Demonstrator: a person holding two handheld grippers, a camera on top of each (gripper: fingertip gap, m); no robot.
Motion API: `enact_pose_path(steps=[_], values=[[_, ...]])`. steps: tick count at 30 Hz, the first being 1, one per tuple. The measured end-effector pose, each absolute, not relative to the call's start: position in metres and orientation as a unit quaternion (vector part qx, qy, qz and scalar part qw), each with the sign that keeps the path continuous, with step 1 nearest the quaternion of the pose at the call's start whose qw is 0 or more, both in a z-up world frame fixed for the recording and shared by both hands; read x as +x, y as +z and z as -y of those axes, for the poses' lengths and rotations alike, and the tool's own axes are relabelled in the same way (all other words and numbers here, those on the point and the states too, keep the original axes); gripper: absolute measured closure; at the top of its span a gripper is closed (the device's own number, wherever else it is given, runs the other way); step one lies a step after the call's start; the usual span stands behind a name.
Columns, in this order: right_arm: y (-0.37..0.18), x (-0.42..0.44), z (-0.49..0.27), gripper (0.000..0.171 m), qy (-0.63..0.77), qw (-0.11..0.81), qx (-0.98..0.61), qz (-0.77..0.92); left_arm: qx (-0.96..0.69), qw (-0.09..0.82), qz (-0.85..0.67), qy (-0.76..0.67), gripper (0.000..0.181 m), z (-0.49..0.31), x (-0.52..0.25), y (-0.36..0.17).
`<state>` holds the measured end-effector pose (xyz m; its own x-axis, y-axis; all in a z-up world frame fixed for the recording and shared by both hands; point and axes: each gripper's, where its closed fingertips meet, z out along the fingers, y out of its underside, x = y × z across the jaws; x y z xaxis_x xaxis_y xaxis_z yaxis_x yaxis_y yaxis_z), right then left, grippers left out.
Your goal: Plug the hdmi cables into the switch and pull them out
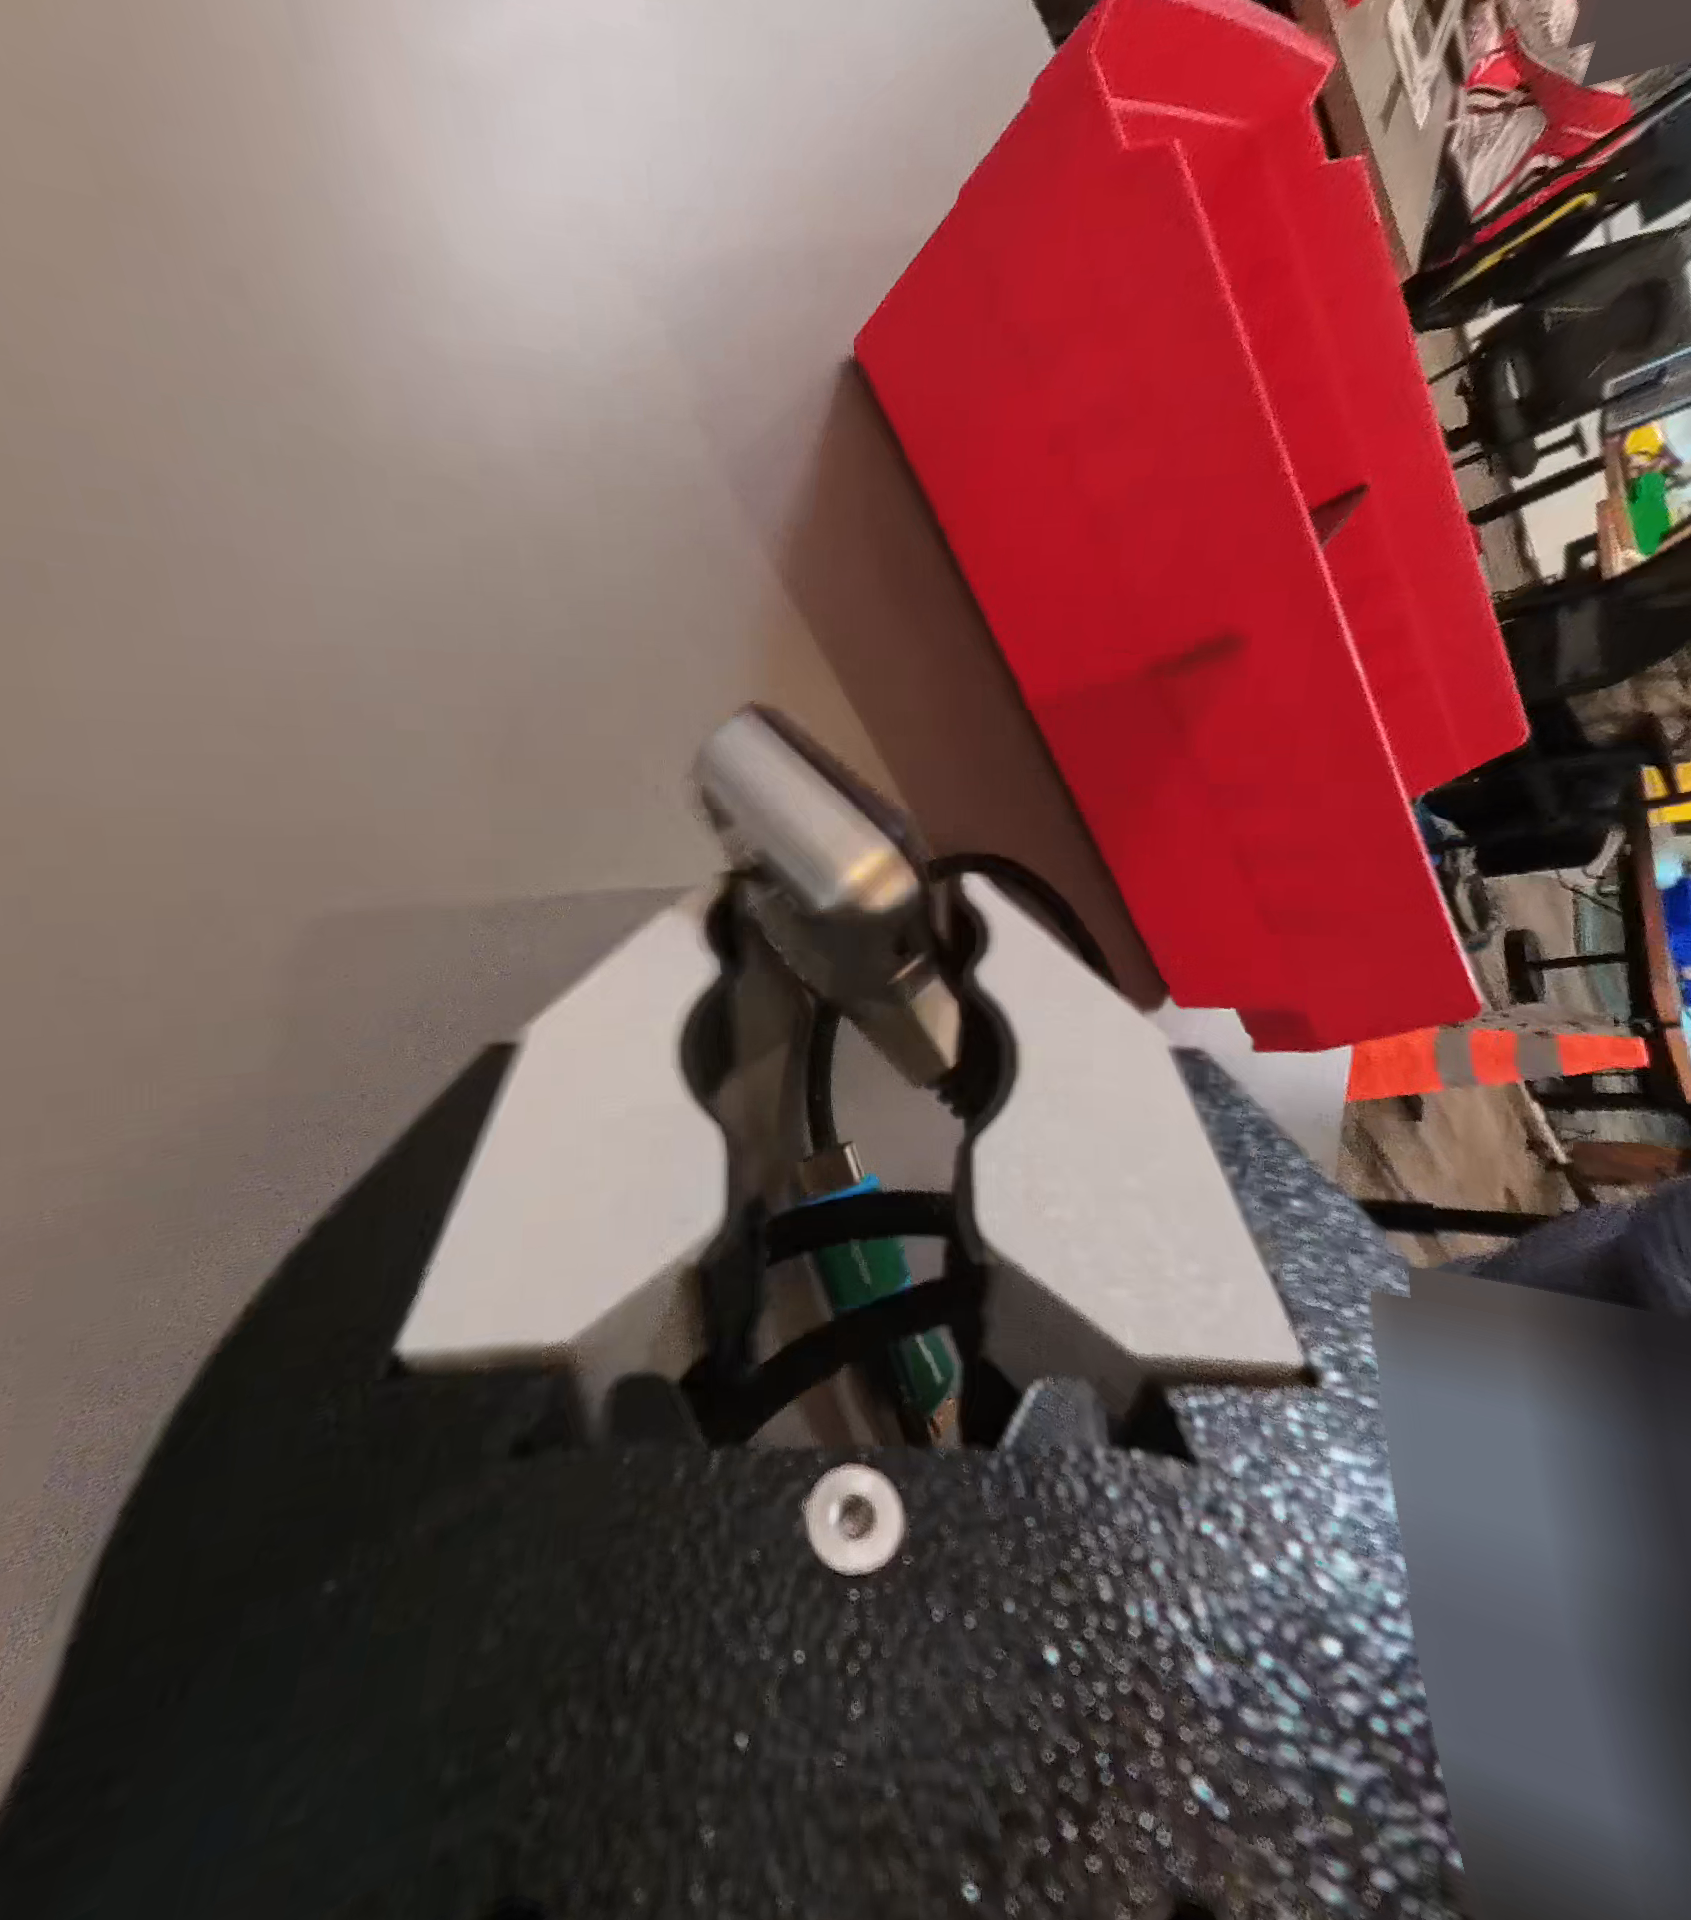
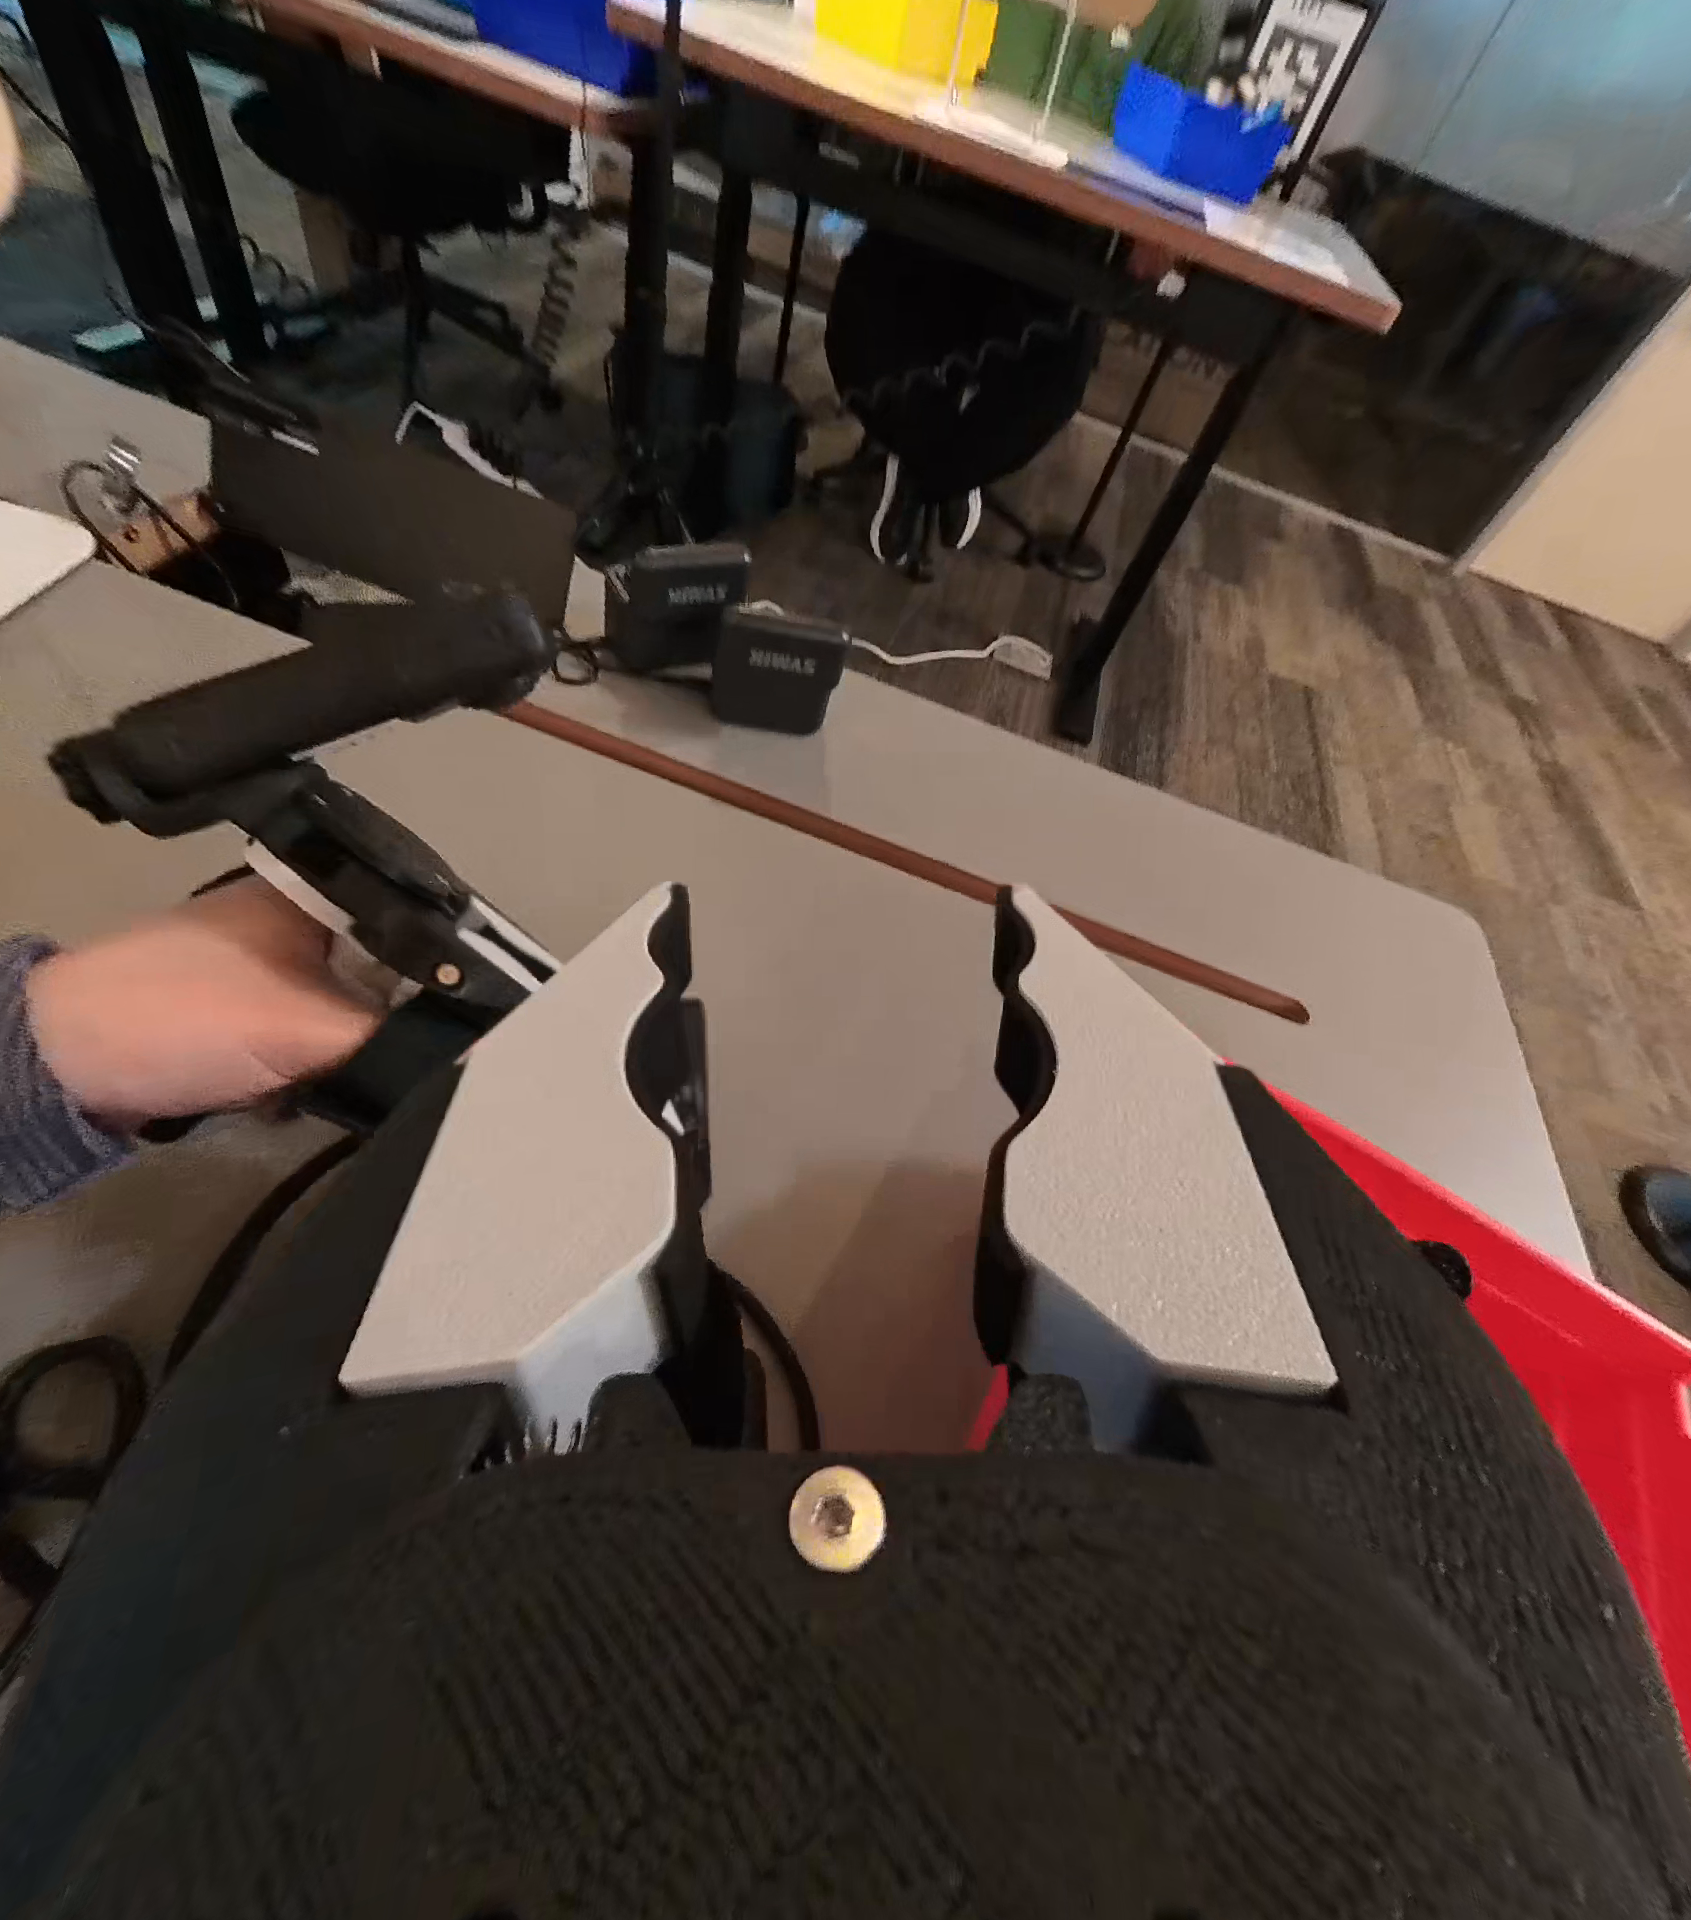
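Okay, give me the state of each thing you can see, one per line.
left gripper: shut on the silver switch
silver switch: held off the table, tilted
black cable: looped between the fingers
right gripper: open, empty
red bin: resting on the table

Silver switch point(image 1: 805, 847): tilted, off table, thin black cable attached. Green-bodied connector point(image 1: 872, 1283) w/ blue band below it, wrapped by black cable loops point(image 1: 851, 1226).

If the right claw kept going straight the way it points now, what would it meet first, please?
Probably nothing soon: the open right claw points over bare grey table, with the thin brown rod next, though depth is unclear.
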<state>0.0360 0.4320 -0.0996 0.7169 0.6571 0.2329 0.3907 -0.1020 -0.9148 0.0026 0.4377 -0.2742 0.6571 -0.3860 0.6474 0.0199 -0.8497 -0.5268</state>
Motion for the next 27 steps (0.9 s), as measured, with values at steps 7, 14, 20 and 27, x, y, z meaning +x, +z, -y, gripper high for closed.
enact_pose_path(steps=[7,14,20,27], values=[[-0.063,0.023,-0.409,0.115,0.178,0.628,-0.651,0.387,-0.794,0.423,-0.211,-0.382,0.154,-0.421,-0.021,-0.207],[-0.064,-0.012,-0.347,0.118,0.274,0.600,-0.524,0.538,-0.545,0.674,-0.460,-0.194,0.155,-0.328,-0.045,-0.105],[-0.099,-0.036,-0.286,0.119,0.299,0.508,-0.429,0.684,-0.477,0.660,-0.570,-0.106,0.155,-0.279,-0.038,-0.107],[-0.128,-0.046,-0.277,0.132,0.256,0.457,-0.432,0.735,-0.480,0.604,-0.628,-0.102,0.156,-0.261,-0.039,-0.125]])
